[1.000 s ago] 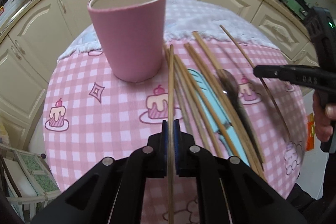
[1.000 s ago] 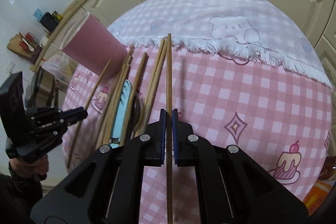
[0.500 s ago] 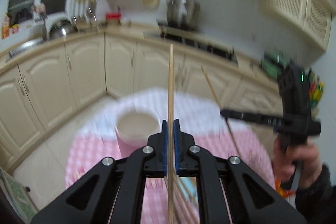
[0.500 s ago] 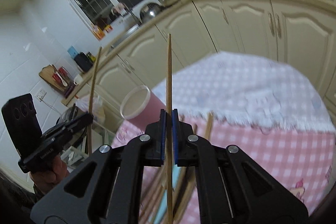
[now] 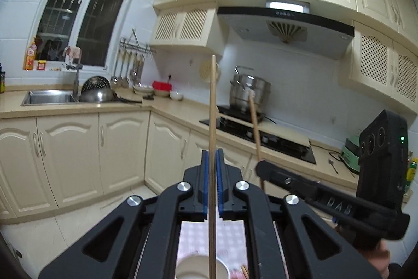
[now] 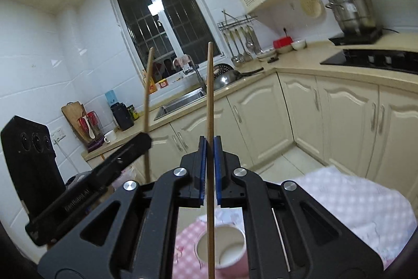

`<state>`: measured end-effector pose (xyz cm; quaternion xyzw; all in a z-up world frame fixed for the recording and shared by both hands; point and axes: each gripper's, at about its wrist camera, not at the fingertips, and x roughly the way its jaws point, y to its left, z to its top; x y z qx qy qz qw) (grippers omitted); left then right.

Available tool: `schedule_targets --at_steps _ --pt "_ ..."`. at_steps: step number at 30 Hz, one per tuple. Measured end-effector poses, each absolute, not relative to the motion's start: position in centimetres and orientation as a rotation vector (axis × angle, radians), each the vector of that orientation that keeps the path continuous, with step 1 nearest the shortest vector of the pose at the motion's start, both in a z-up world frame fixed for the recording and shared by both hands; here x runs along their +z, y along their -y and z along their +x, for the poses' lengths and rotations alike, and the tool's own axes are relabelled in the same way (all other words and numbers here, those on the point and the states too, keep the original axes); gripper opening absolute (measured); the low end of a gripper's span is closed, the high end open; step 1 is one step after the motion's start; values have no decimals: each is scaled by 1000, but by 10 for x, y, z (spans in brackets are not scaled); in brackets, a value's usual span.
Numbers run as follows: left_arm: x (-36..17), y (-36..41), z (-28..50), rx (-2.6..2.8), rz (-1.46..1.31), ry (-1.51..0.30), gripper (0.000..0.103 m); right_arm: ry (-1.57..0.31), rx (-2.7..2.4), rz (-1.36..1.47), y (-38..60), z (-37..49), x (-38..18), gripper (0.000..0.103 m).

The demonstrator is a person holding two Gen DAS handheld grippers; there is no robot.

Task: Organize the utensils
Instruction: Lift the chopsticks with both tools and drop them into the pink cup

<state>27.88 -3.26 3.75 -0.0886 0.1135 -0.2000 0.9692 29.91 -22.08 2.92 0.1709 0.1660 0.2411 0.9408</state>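
Both grippers have been raised from the table since a second ago, each with a chopstick clamped between nearly closed blue pads. By the left gripper one chopstick is held upright; a second chopstick is gripped likewise by the right gripper. Where the checked pink tablecloth filled both views, kitchen cabinets are now seen beyond. The pink cup is seen low and near, below the lifted chopsticks, standing on the cloth.
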Motion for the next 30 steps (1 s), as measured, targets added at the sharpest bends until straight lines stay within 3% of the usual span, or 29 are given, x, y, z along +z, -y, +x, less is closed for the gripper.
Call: schedule_targets --at_steps 24,26,27,28,29,30 --pt "-36 32 308 -309 -216 -255 6 -436 414 298 195 328 -40 8" --pt "-40 33 309 -314 -207 -274 9 -469 397 304 201 328 -45 22" --pt "-41 32 308 -312 -205 -278 12 -482 365 312 206 328 -47 39" --pt "-40 31 307 -306 -205 -280 22 -486 352 324 211 327 -48 52" --pt "-40 28 306 -302 -209 -283 41 -490 345 341 218 326 -49 58" --pt "-39 24 305 -302 -219 -287 53 -493 339 361 226 324 -49 67"
